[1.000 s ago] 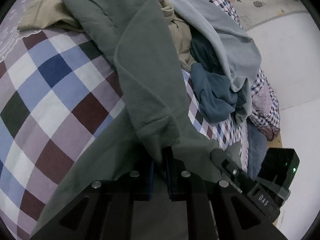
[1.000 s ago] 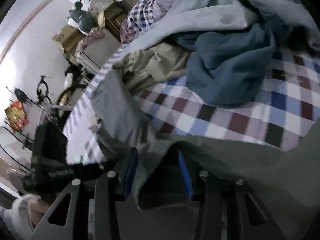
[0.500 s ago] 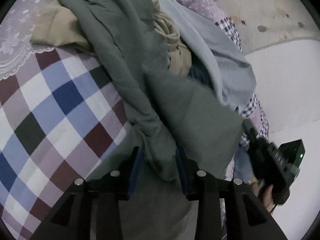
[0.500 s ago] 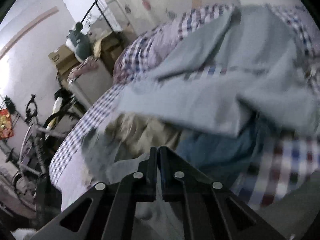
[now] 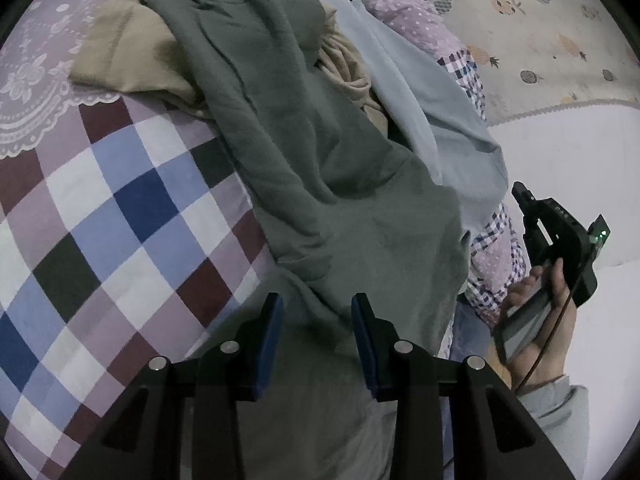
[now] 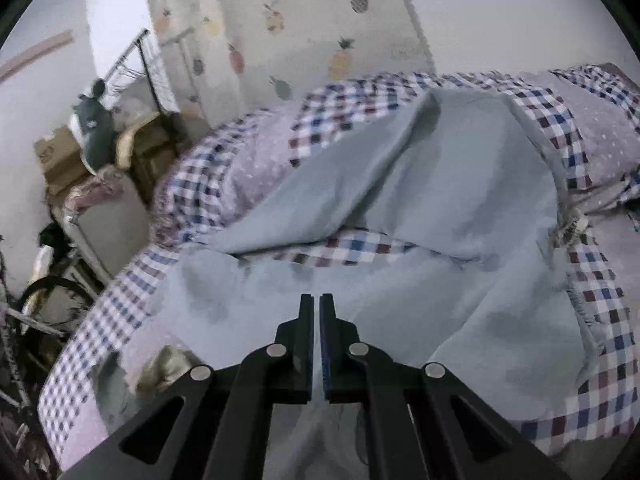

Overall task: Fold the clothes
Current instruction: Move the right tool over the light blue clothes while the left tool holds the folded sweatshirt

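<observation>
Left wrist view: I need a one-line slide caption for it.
Open left gripper over a grey-green garment draped across a checked bedspread, beside tan and pale blue clothes.

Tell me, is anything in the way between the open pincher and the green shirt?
No, nothing visible is in the way. The left gripper is open, and the green garment lies directly between and ahead of its fingers on the checkered bedspread. Whether the fingers touch it is unclear.

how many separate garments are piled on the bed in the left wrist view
3: a grey-green garment draped down the middle, a tan garment under it at upper left, a pale blue garment right. Others may be hidden underneath.
</observation>
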Motion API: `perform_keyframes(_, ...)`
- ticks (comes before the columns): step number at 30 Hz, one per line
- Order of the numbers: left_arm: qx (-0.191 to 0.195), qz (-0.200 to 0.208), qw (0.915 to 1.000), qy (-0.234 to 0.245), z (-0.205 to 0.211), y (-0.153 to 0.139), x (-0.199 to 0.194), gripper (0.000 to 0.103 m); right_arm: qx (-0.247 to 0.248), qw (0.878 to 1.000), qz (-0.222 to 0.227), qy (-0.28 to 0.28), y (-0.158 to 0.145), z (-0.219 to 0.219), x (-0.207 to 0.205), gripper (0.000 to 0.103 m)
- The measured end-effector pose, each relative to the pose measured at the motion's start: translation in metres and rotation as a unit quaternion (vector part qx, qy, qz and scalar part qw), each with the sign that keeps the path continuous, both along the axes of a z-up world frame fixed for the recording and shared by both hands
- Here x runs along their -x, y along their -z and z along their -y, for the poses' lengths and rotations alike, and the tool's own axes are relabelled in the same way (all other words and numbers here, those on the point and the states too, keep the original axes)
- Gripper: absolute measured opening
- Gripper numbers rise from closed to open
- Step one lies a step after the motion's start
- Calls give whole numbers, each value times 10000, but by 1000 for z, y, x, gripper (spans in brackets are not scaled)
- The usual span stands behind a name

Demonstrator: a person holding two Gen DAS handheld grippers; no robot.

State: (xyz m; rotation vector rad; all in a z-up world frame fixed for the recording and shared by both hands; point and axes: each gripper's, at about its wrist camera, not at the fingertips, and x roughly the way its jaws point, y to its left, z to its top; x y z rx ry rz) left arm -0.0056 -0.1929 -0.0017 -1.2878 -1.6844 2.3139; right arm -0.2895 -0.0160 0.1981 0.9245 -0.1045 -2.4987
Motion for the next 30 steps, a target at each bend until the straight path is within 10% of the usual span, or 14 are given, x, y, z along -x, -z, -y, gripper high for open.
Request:
perform_keyframes(5, -12, 50, 10000, -42, 4, 3, -2, 37, -378, 9982, 458, 0, 19, -16, 8, 8)
perform_keyframes(9, 32, 34, 10000, -8, 2, 1, -4, 37, -286, 9985, 402, 255, 18, -81, 1, 44)
perform_keyframes(17, 425, -178, 9988, 180, -13, -13, 3, 37, -654, 9926, 1009, 156, 47, -211, 4, 44)
perform_keyframes(30, 728, -173, 9963, 419, -36, -12, 14, 37, -1348, 9690, 1833, -961, 152, -232, 2, 44)
